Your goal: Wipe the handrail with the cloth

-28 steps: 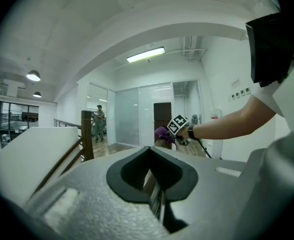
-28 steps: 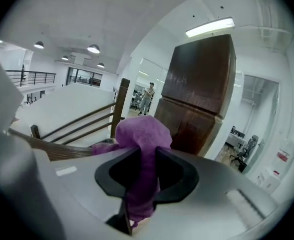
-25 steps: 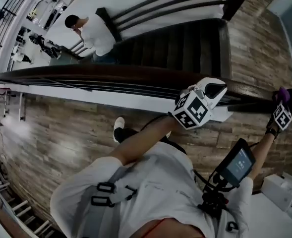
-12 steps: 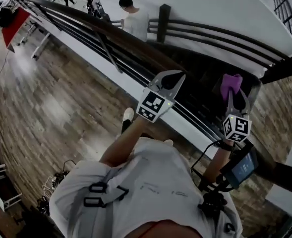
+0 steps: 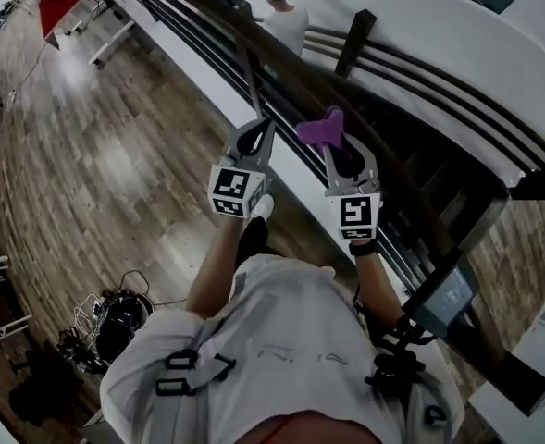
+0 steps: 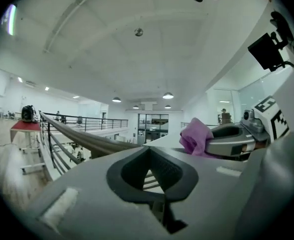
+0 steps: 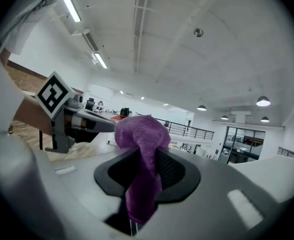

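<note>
– Between the jaws of the right hand-held gripper (image 7: 147,170), what is there?
– The purple cloth (image 7: 143,134). The jaws are pinched onto it near its middle. One bunch stands up past the tips and the rest hangs back toward the camera.
– And the left hand-held gripper (image 6: 149,171)?
– Its jaws are pressed together with nothing in them. It sits just beside the right one, and both point much the same way, up along the handrail (image 5: 402,197).
– So is the wiping under way?
– At this instant I would say not. From the head view the cloth lies over the line of the rail, but I cannot tell that it touches the wood, and it looks held up in the air. Nothing on the rail separates wiped from unwiped, so I cannot say how much is done. The long stretch running ahead looks like what is left.
– What does each view add?
– Only the head view shows both grippers side by side over the rail, the wooden floor (image 5: 96,174) below and a person (image 5: 286,21) in a white top beyond. The left gripper view alone shows the rail from low down, running far off, with the cloth to its right. The right gripper view alone shows the grip on the cloth itself, and no wooden rail shows under it there.
</note>
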Demonstrator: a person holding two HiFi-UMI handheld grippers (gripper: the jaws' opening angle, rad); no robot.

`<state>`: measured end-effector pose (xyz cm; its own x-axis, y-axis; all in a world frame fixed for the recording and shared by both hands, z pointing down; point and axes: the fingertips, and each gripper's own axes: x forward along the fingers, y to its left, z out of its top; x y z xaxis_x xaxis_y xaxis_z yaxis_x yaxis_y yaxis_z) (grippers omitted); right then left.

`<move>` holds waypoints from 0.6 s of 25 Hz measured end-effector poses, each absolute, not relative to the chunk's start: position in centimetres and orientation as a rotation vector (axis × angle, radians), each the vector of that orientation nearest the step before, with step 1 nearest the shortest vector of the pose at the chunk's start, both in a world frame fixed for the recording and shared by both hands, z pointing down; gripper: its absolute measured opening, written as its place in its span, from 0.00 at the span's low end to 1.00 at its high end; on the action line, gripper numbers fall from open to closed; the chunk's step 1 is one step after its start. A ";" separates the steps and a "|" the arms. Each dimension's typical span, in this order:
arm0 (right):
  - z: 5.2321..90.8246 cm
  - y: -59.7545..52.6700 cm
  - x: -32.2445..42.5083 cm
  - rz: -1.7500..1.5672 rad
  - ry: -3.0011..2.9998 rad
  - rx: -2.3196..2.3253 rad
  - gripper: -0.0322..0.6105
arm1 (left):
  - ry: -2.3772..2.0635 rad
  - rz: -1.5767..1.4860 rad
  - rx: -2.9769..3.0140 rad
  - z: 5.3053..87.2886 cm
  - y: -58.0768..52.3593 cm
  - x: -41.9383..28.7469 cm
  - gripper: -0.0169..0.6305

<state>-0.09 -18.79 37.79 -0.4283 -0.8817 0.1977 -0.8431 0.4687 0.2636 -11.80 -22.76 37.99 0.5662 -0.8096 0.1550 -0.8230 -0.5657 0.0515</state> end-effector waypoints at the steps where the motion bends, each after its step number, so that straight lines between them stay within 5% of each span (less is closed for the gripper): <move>1: 39.2 -19.5 -2.0 -0.189 -2.411 1.420 0.20 | -1.441 0.175 2.650 38.5 -23.5 -13.4 0.03; 15: 60.5 -38.3 -14.7 -0.052 -2.028 1.261 0.20 | -1.417 0.249 2.547 45.9 -30.0 -23.0 0.03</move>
<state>-14.68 -38.34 60.47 -0.2477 -0.7903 0.5604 -0.7604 0.5170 0.3931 -23.04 -29.98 45.87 0.5218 -0.8155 0.2504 -0.8520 -0.5128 0.1053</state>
